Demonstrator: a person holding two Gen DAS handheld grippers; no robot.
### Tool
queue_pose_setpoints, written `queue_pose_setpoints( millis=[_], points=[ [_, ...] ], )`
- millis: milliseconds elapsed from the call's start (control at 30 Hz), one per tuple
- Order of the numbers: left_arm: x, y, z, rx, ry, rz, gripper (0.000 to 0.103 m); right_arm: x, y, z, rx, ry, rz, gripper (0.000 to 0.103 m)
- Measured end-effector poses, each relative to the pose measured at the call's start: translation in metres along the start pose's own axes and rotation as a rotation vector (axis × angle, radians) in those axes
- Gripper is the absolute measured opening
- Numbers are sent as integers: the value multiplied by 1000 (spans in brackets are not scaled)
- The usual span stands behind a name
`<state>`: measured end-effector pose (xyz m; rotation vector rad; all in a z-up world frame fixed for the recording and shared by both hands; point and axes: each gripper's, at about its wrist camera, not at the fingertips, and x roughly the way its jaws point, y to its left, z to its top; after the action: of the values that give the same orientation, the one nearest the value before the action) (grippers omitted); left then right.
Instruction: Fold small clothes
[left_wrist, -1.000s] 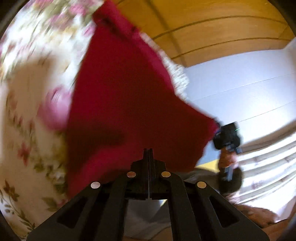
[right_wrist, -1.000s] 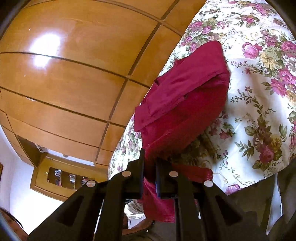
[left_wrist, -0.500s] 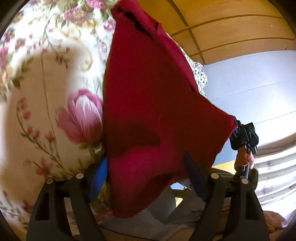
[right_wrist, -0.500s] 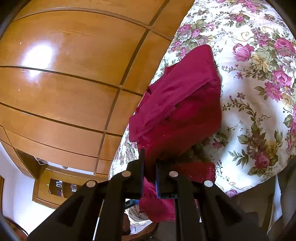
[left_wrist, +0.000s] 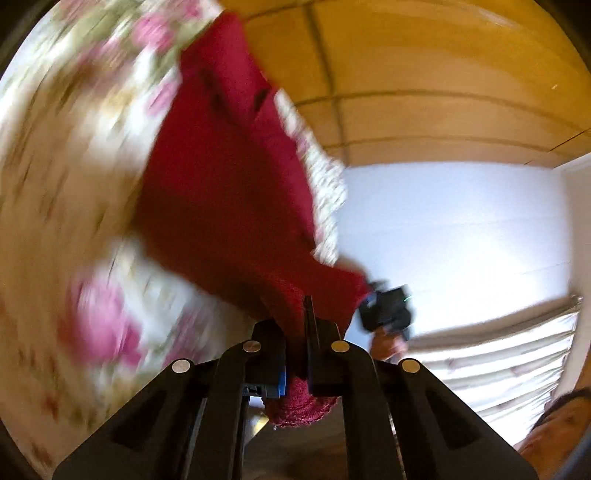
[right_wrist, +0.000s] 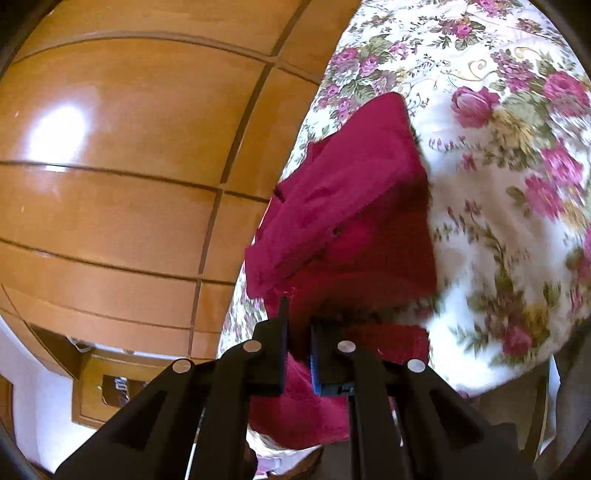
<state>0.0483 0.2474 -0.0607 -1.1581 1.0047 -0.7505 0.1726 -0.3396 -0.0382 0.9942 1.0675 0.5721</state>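
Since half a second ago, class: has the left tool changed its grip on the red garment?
Yes. The left tool stood open around the red garment's hem; its jaws have just closed and now pinch that hem, in front of the unchanged floral bedspread.

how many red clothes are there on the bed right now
1: one red garment on the floral bedspread, its near edge pinched by left gripper and right gripper. Others could be hidden.

Our left gripper (left_wrist: 295, 332) and right gripper (right_wrist: 297, 336) were matte black — silver rivets, blue pad edges.
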Motion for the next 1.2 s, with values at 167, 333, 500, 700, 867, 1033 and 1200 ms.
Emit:
queue_pose_setpoints(
  millis=[167,333,500,700,867,1033,1200],
  points=[
    [11,-13,68,-20,-72,-24,6,25,-11,41,58,-1,-31,9],
    [38,8,120,-106,-105,63,6,60,-36,80,138,-7,-45,10],
    [68,14,163,-141,-156,123,6,77,-59,105,250,-84,41,38],
    [35,23,189,-214,-528,-155,85,52,-59,117,293,-224,159,79],
    [28,38,171,-248,-526,-75,85,42,-40,116,141,-227,105,93],
    [51,4,136,66,-365,207,85,49,-35,113,142,-230,76,93],
    [90,-29,107,416,-249,504,85,48,-28,108,33,-226,-63,86]
  ],
)
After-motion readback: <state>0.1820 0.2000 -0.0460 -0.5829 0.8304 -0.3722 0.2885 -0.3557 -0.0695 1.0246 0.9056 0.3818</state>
